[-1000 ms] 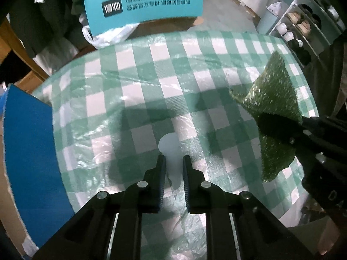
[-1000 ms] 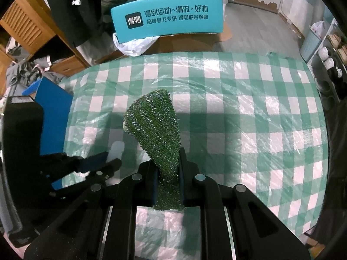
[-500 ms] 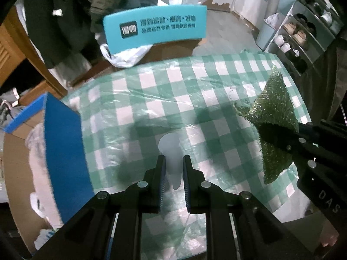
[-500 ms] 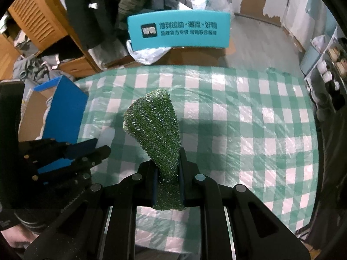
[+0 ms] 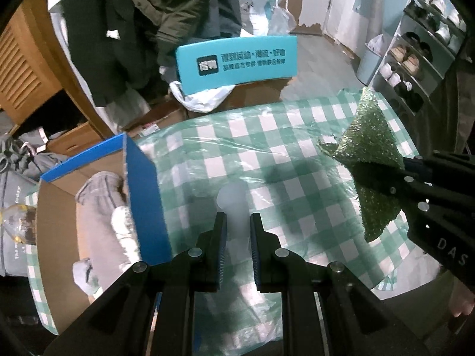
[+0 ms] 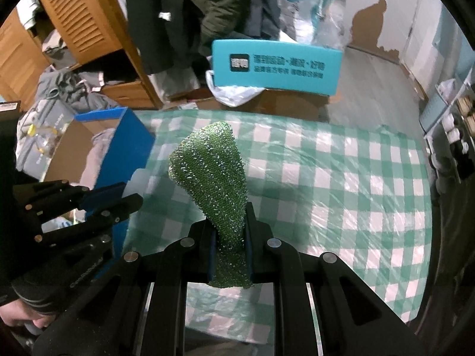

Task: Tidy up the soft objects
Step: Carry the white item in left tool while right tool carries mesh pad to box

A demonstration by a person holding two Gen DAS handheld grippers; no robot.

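The right gripper (image 6: 230, 237) is clamped on a green, glittery scouring cloth (image 6: 212, 172), folded and standing up out of the jaws above the table covered in a green-and-white checked plastic cloth (image 6: 341, 178). The left gripper (image 5: 237, 231) is closed narrowly on a pale, translucent white soft piece (image 5: 233, 204); it is too blurred to say what it is. Both are held clear of the table. At the table's left edge stands an open cardboard box with blue outer walls (image 5: 142, 190), with grey and white fabric items (image 5: 101, 195) lying inside.
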